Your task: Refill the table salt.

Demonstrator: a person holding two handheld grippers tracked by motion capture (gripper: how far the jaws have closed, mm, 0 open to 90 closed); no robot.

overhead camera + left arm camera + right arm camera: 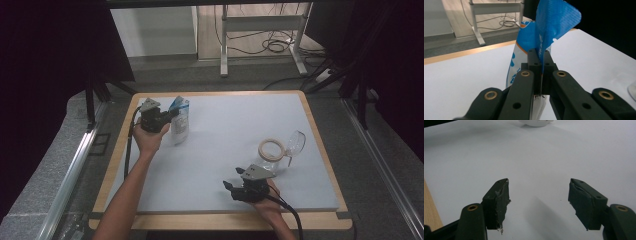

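High view: looking forward and down over the whole white table (225,150) from above the near edge. Left gripper view: riding close behind a blue-and-white pouch (541,37), facing the far edge. Right gripper view: skimming low, facing the same tabletop.

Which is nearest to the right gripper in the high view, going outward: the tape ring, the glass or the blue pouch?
From the right gripper, in the high view:
1. Tape ring, just beyond it, slightly right.
2. Glass, lying on its side right of the ring, a bit farther.
3. Blue pouch, far across the table at the left, pinched by the left gripper.
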